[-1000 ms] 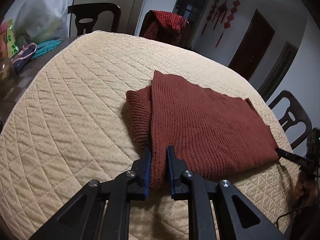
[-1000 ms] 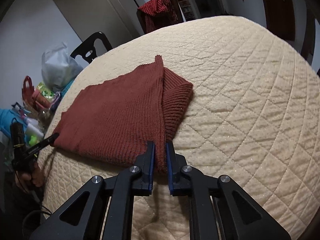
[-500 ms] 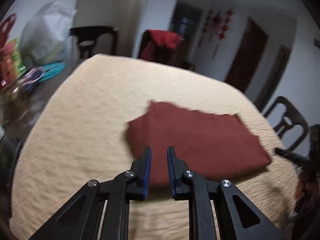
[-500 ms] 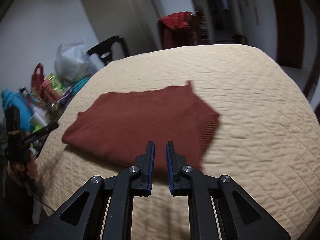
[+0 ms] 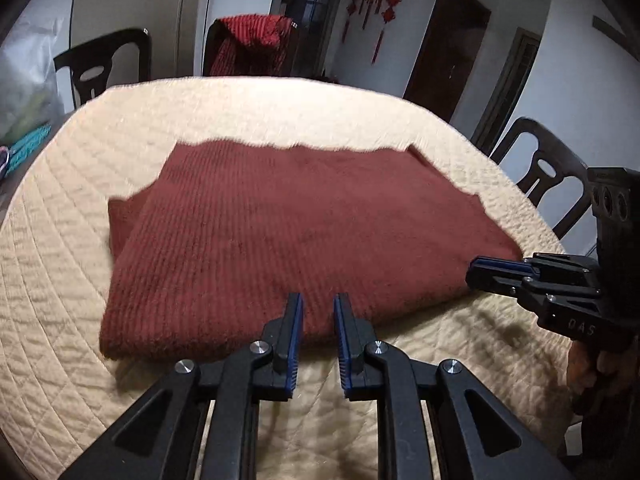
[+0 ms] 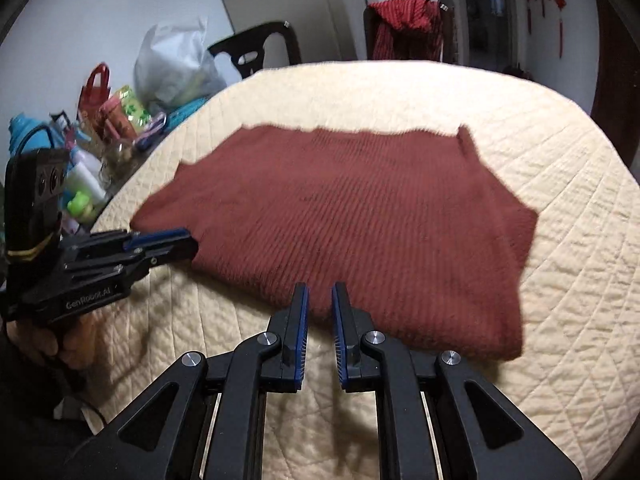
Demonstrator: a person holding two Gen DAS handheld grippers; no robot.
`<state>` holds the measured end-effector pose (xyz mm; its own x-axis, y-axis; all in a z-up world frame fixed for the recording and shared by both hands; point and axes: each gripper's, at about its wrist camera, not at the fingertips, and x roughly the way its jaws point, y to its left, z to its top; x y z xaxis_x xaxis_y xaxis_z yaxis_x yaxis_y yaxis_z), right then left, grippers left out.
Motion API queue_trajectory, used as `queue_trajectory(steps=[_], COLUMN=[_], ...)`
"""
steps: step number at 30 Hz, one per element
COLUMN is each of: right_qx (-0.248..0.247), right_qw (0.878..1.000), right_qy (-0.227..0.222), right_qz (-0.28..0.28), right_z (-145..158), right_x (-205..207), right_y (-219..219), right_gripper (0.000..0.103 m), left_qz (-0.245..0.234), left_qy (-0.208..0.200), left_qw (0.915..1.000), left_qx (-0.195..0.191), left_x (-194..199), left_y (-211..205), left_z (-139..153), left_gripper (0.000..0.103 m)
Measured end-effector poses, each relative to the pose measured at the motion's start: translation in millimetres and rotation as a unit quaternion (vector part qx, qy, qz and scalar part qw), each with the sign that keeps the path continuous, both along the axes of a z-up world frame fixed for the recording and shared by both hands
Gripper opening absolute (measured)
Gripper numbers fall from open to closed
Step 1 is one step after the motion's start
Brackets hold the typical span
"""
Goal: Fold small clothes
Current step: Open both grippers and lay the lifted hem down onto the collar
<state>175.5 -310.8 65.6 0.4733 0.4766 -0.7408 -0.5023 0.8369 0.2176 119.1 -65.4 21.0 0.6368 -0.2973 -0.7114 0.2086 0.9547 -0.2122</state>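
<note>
Trouble could come if either tongs drags the folded red sweater (image 5: pixel 304 236), lying flat mid-table (image 5: pixel 100 408), and pulls its layers loose. Left tongs (image 5: pixel 317 308) at its 6 o'clock edge and right tongs (image 6: pixel 319 296) are slightly apart, holding nothing.

Folded maroon sweater (image 6: pixel 360 216) on quilted cover (image 6: pixel 560 280) — right gripper (image 6: pixel 319 300) empty, fingers slightly parted.

Left gripper (image 5: pixel 317 307) tilted downward, jaws a narrow gap apart, nothing between them; right gripper (image 6: pixel 319 297) angled likewise (its jaws also slightly parted and empty), just to the left gripper's right; a hand (image 6: pixel 44 344) grips the left handle.
</note>
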Motion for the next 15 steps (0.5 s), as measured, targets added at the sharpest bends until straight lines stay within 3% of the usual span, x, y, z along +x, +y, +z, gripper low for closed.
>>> queue_trajectory(steps=[4,6,9,11,15], right_qx=[-0.004,0.001,0.018,0.033,0.007], right_qw=[1.000,1.000,0.999,0.998,0.993], right_qy=[0.015,0.027,0.011,0.003,0.018], right_qz=[-0.009,-0.012,-0.037,-0.058,-0.112], right_z=[-9,-14,-2,3,-9], right_x=[8,11,5,4,7], right_y=[-6,-13,-31,-43,-67], right_gripper=[0.012,0.011,0.011,0.011,0.012], left_qz=[-0.016,-0.033,-0.038,-0.032,0.010], left_qy=[0.003,0.030,0.022,0.013,-0.012], left_qw=[0.9995,0.9989,0.9990,0.9991,0.9998], left_qx=[-0.027,-0.011,-0.006,-0.022,-0.010], left_x=[8,11,7,2,-4], left_y=[-11,-26,-27,-19,9], left_z=[0,-14,-10,-3,4], left_gripper=[0.018,0.018,0.018,0.018,0.018])
